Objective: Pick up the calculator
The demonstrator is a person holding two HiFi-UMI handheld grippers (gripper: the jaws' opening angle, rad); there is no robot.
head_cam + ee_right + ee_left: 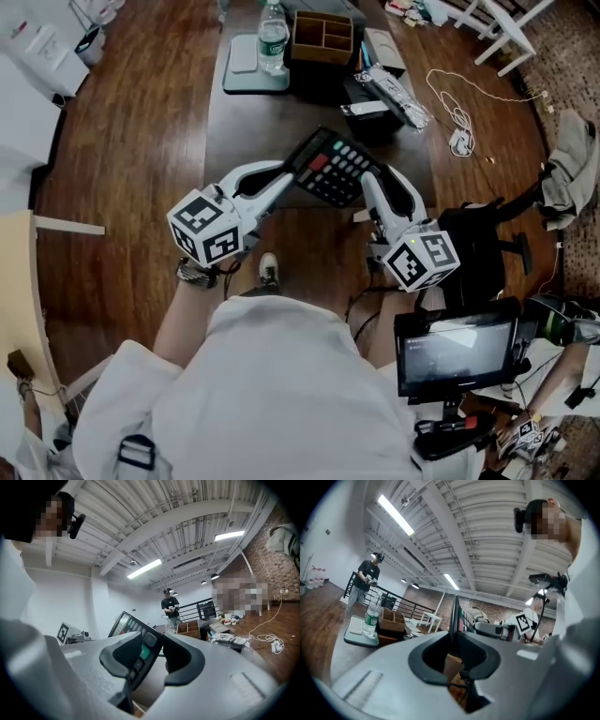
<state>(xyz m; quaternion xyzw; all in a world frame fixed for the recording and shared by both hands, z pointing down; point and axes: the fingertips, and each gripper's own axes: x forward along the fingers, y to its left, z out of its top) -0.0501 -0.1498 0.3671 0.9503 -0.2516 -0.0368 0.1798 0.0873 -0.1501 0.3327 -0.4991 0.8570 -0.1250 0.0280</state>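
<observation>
The black calculator [328, 167], with coloured keys, hangs tilted above the near end of the dark table [248, 122], held between both grippers. My left gripper [292, 178] is shut on its left edge; in the left gripper view the calculator [453, 613] shows edge-on as a thin dark blade between the jaws of this gripper [453, 644]. My right gripper [367, 180] grips the right side. In the right gripper view the calculator [132, 629] lies slanted across the gap of that gripper [157, 651], with both jaws against it.
At the table's far end stand a water bottle [273, 37], a grey tray [251, 67] and a wooden divided box [323, 36], with packets [394, 94] beside them. A white cable [459, 108] lies on the wooden floor. A black stand with a screen [457, 352] is near right.
</observation>
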